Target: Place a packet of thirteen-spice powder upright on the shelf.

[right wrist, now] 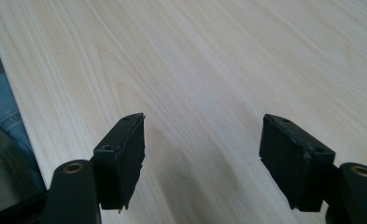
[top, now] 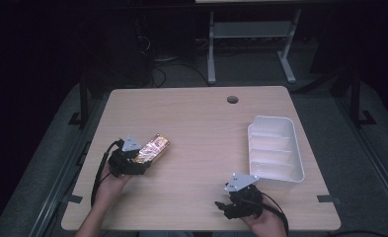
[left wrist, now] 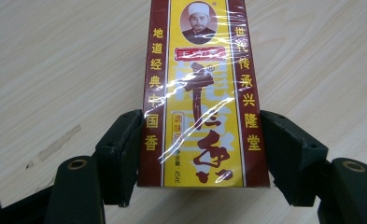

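Box [left wrist: 202, 93], red and yellow and wrapped in film, lies flat on the tabletop [top: 201, 123] toward its left edge, near end between the 2 jaws of the left gripper [left wrist: 200, 154], which hug its long sides. Right gripper [right wrist: 202, 154] sits spread over bare wood at the near edge, just beside the white bin [top: 292, 143] by the right edge.

Desk [top: 201, 123]: pale wood-grain laminate, smooth, matt. Box [left wrist: 202, 93]: printed card under glossy, wrinkled clear film. Tray [top: 275, 148]: white translucent plastic, smooth. Fingers [right wrist: 125, 158]: black, matt, edges worn rough.
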Available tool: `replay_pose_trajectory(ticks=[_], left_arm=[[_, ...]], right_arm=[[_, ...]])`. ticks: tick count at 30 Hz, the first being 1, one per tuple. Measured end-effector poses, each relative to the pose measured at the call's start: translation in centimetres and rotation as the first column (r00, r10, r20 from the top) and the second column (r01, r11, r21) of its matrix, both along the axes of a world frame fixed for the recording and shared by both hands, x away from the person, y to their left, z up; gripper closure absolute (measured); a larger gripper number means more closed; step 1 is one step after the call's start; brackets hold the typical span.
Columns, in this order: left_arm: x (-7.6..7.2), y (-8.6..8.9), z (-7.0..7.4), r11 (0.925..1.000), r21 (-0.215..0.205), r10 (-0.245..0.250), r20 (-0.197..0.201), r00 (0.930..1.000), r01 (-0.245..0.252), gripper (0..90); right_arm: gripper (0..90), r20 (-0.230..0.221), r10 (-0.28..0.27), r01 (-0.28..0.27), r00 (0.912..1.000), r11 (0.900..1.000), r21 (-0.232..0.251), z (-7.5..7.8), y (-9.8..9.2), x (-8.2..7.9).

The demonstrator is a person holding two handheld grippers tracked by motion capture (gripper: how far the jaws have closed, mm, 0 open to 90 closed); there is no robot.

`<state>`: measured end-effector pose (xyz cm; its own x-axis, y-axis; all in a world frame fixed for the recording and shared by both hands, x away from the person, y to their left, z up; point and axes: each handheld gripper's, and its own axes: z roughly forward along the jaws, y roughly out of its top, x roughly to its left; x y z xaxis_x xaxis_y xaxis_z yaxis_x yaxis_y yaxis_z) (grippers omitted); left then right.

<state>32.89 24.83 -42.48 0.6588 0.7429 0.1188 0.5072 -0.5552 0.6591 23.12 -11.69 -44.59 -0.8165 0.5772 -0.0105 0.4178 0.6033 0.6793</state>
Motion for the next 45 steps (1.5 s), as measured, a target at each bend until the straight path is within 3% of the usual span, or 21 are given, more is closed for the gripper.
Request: replay_pose_trajectory(ticks=[9, 11, 14, 15, 17, 19, 20, 23, 24, 27, 28, 29, 32, 33, 35, 40, 41, 43, 45], left_arm=[[-1.7, -2.1, 0.9, 0.995, -0.042, -0.088, 0.048, 0.995, 0.09, 33.1], [-2.2, -2.8, 1.1, 0.9915, -0.055, -0.115, 0.059, 0.9916, 0.118, 33.1], [-3.3, -4.1, 1.7, 0.9807, -0.07, -0.176, 0.082, 0.9809, 0.182, 33.1], [-3.3, -4.1, 1.7, 0.9807, -0.07, -0.176, 0.082, 0.9809, 0.182, 33.1], [-4.2, -5.3, 1.9, 0.9715, -0.07, -0.22, 0.095, 0.971, 0.227, 33.1], [-4.4, -5.7, 1.9, 0.9682, -0.067, -0.234, 0.097, 0.9673, 0.241, 33.1], [-4.9, -6.5, 1.8, 0.9611, -0.061, -0.262, 0.102, 0.9596, 0.269, 33.1], [-5.6, -7.7, 1.7, 0.9515, -0.046, -0.298, 0.109, 0.9484, 0.304, 33.1], [-5.6, -7.7, 1.7, 0.9515, -0.046, -0.298, 0.109, 0.9484, 0.304, 33.1], [-6.7, -9.3, 1.6, 0.9342, -0.034, -0.349, 0.115, 0.9299, 0.355, 33.1], [-6.7, -9.3, 1.6, 0.9342, -0.034, -0.349, 0.115, 0.9299, 0.355, 33.1], [-7.1, -10.0, 1.6, 0.9244, -0.023, -0.376, 0.12, 0.919, 0.381, 33.1], [-7.8, -10.9, 1.4, 0.9118, -0.005, -0.407, 0.121, 0.9053, 0.411, 33.1], [-7.8, -10.9, 1.4, 0.9118, -0.005, -0.407, 0.121, 0.9053, 0.411, 33.1], [-8.2, -11.6, 1.3, 0.9015, 0.004, -0.43, 0.125, 0.8943, 0.433, 33.1], [-9.0, -12.4, 1.3, 0.8887, 0.02, -0.456, 0.141, 0.8787, 0.458, 33.0], [-9.0, -12.4, 1.3, 0.8887, 0.02, -0.456, 0.141, 0.8787, 0.458, 33.0], [-9.3, -12.8, 1.2, 0.8829, 0.032, -0.467, 0.153, 0.8707, 0.468, 33.0], [-9.4, -12.9, 1.2, 0.8813, 0.036, -0.471, 0.157, 0.8682, 0.471, 33.0]], right_arm=[[30.2, -0.018, -0.033, 0.034, 0.9993, 0.995, 0.093, 0.7, -0.6, 0.1], [29.1, -0.015, -0.043, 0.044, 0.999, 0.992, 0.117, 0.9, -0.7, 0.1], [28.1, 0.001, -0.082, 0.081, 0.9966, 0.985, 0.154, 1.3, -1.1, 0.1], [28.1, 0.001, -0.082, 0.081, 0.9966, 0.985, 0.154, 1.3, -1.1, 0.1], [27.9, -0.015, -0.096, 0.097, 0.9953, 0.975, 0.198, 1.5, -1.5, 0.1], [27.9, -0.019, -0.099, 0.101, 0.9949, 0.973, 0.209, 1.6, -1.6, 0.2], [27.8, -0.027, -0.102, 0.105, 0.9944, 0.968, 0.229, 1.7, -1.7, 0.2], [26.7, -0.035, -0.108, 0.114, 0.9935, 0.961, 0.25, 1.8, -1.7, 0.2], [26.7, -0.035, -0.108, 0.114, 0.9935, 0.961, 0.25, 1.8, -1.7, 0.2], [26.6, -0.047, -0.119, 0.127, 0.9918, 0.956, 0.265, 1.9, -1.8, 0.3], [26.6, -0.051, -0.12, 0.13, 0.9914, 0.954, 0.269, 1.9, -1.9, 0.4], [26.4, -0.056, -0.123, 0.133, 0.9909, 0.952, 0.276, 1.9, -1.9, 0.4], [25.9, -0.066, -0.132, 0.146, 0.9891, 0.945, 0.293, 1.9, -2.1, 0.5], [25.9, -0.066, -0.132, 0.146, 0.9891, 0.945, 0.293, 1.9, -2.1, 0.5], [25.8, -0.093, -0.138, 0.161, 0.9861, 0.933, 0.323, 1.9, -2.5, 0.7], [25.7, -0.129, -0.147, 0.184, 0.9808, 0.913, 0.365, 1.9, -3.0, 0.9], [25.6, -0.133, -0.144, 0.184, 0.9805, 0.911, 0.37, 1.9, -3.1, 0.9], [25.5, -0.141, -0.144, 0.187, 0.9796, 0.906, 0.379, 1.8, -3.1, 1.0], [25.5, -0.152, -0.144, 0.192, 0.9779, 0.901, 0.388, 1.8, -3.2, 1.0]])
